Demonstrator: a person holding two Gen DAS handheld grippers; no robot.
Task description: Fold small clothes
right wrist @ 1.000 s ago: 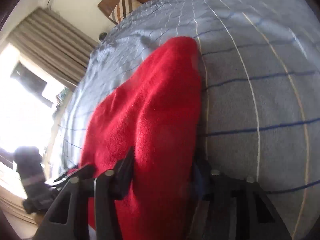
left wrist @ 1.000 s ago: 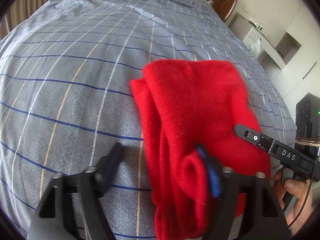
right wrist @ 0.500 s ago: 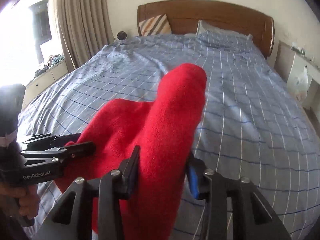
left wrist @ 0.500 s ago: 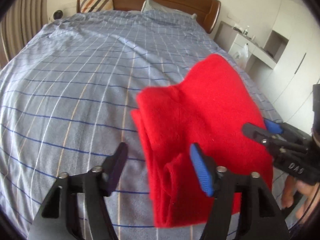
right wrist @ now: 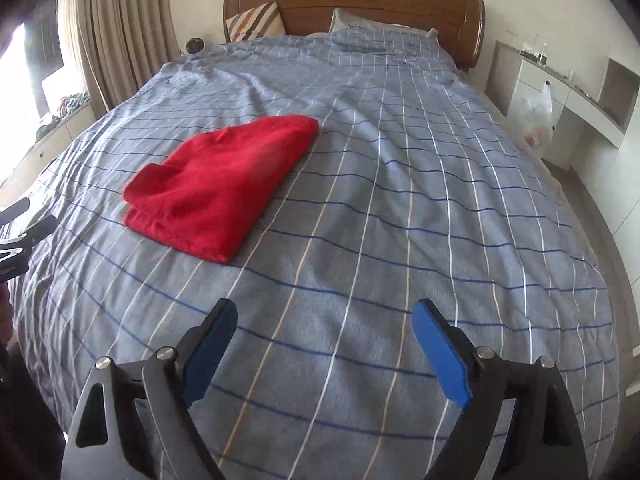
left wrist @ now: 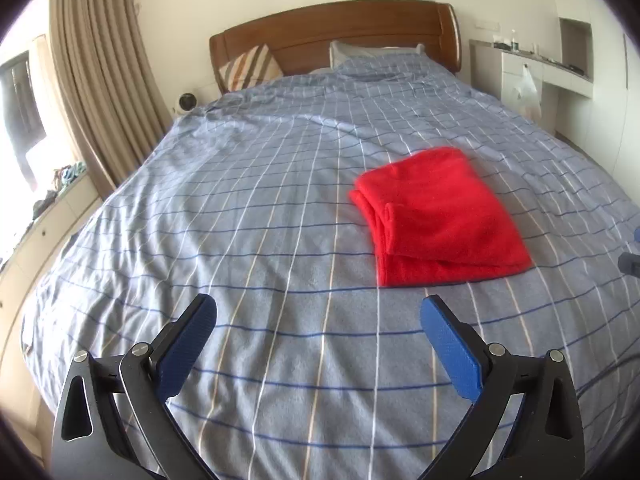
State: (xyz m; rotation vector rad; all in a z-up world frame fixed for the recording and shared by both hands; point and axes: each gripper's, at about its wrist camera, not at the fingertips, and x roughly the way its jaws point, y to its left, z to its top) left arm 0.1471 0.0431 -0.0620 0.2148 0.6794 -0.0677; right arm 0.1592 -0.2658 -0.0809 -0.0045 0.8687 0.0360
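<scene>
A red garment (left wrist: 436, 216) lies folded into a flat rectangle on the blue checked bedspread (left wrist: 256, 240), right of centre in the left wrist view. In the right wrist view it (right wrist: 216, 188) lies left of centre. My left gripper (left wrist: 318, 320) is open and empty, held back above the bed's near end, well short of the garment. My right gripper (right wrist: 324, 324) is open and empty too, near the foot of the bed, to the right of the garment. The left gripper's tips (right wrist: 24, 224) show at the left edge of the right wrist view.
A wooden headboard (left wrist: 340, 32) with a striped cushion (left wrist: 250, 66) and a pillow (left wrist: 360, 50) stands at the far end. Curtains (left wrist: 100, 80) and a window sill are on the left. White shelving (right wrist: 560, 92) with a plastic bag (right wrist: 538, 112) stands on the right.
Both grippers let go of the red garment, opened wide and pulled back and up. The garment now lies flat and folded on the bed.
</scene>
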